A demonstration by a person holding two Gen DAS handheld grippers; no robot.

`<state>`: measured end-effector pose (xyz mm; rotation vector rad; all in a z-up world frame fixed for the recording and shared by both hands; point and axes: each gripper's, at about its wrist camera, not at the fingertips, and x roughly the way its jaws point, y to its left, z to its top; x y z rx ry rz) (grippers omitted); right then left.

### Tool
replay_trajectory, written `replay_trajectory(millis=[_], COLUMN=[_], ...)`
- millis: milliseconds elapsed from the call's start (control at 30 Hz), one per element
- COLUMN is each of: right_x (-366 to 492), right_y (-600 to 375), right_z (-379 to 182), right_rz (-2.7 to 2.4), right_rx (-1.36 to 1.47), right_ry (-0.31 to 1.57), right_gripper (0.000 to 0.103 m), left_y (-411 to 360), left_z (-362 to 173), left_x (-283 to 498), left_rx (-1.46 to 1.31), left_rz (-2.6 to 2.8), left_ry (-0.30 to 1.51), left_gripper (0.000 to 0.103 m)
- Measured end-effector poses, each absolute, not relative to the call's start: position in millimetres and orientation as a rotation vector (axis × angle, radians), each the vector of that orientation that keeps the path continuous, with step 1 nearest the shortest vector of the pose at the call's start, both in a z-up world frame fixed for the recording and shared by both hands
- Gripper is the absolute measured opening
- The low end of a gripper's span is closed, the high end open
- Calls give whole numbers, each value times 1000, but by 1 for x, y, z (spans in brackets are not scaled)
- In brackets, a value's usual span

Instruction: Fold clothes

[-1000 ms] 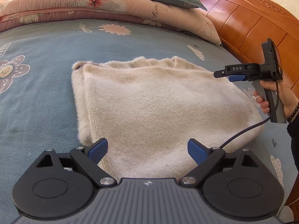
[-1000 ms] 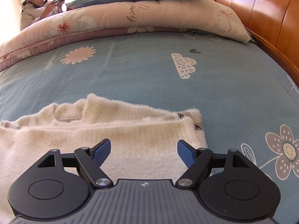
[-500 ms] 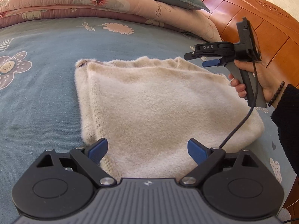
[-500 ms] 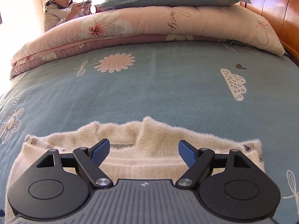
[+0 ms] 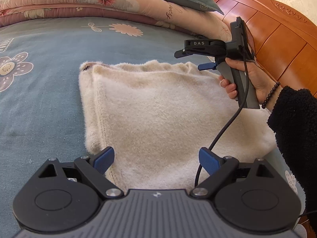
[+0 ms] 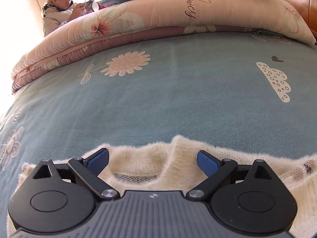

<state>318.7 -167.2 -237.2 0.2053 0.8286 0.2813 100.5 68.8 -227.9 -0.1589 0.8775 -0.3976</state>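
Blue floral bedsheet (image 5: pixel 45 91) under a folded cream sweater (image 5: pixel 162 115), my left gripper (image 5: pixel 156 158) spread wide above its near edge, my right gripper (image 6: pixel 152 158) spread empty over the collar (image 6: pixel 138 170).

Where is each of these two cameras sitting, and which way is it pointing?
Left wrist view: sits on the left tool, looking across the folded cream sweater toward the headboard; shows its own open fingers, plus the right hand holding the right tool.
Right wrist view: sits on the right tool, over the sweater's collar, facing the quilt and a boy.
Both show the sweater, blue bedsheet and quilt.
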Motion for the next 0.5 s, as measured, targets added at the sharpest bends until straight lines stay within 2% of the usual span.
replay_trajectory(millis=[100,233,500], right_x=[318,329,321], right_y=[-159,-152,-141], right_z=[-235,-263,-243], right_rz=[303,269,336], right_rx=[189,125,200], right_ry=[824,880,829], right_gripper=[98,98,98], left_y=[68,70,73], left_z=[-228,-227,-226], left_x=[100,99,99], left_rx=[-153,-162,-174], left_rz=[-396,-399,-385], left_ry=[878,878,878], left_gripper=[92,92,92])
